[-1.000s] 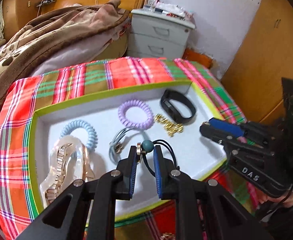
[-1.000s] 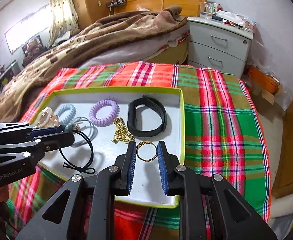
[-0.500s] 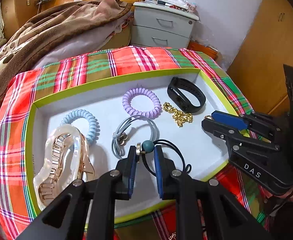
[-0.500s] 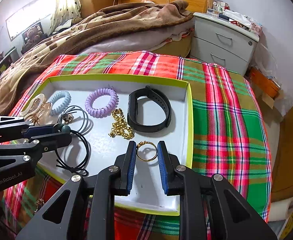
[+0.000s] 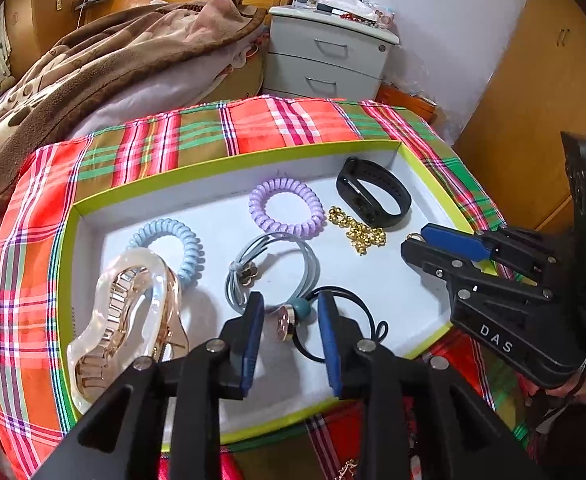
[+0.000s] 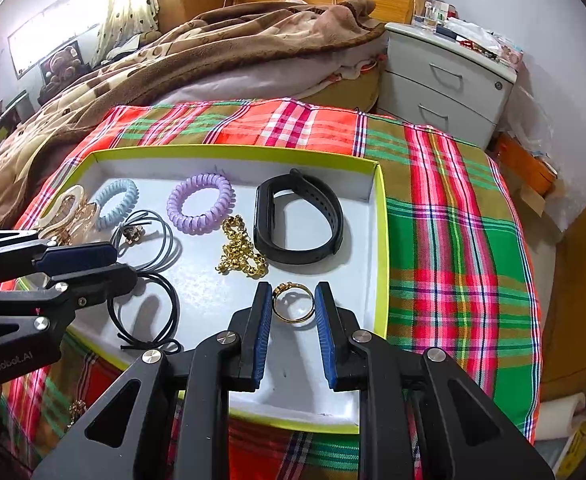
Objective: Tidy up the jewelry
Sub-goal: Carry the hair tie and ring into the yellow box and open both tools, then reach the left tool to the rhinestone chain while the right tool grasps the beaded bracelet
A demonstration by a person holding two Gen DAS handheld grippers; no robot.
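Left tool (image 5: 289,316) just spread, black hair tie (image 5: 333,320) loose | right tool (image 6: 293,304) pinching gold ring (image 6: 293,303) | ring's near edge hidden

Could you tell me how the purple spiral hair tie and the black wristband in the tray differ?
The purple spiral hair tie is a pale coiled cord forming a round ring; the black wristband is a smooth, flat strap bent into a wider oval. The hair tie lies nearer the tray's middle, the wristband nearer its right wall, with the gold chain in front, between them. Both are closed loops resting untouched on the white floor of the tray.
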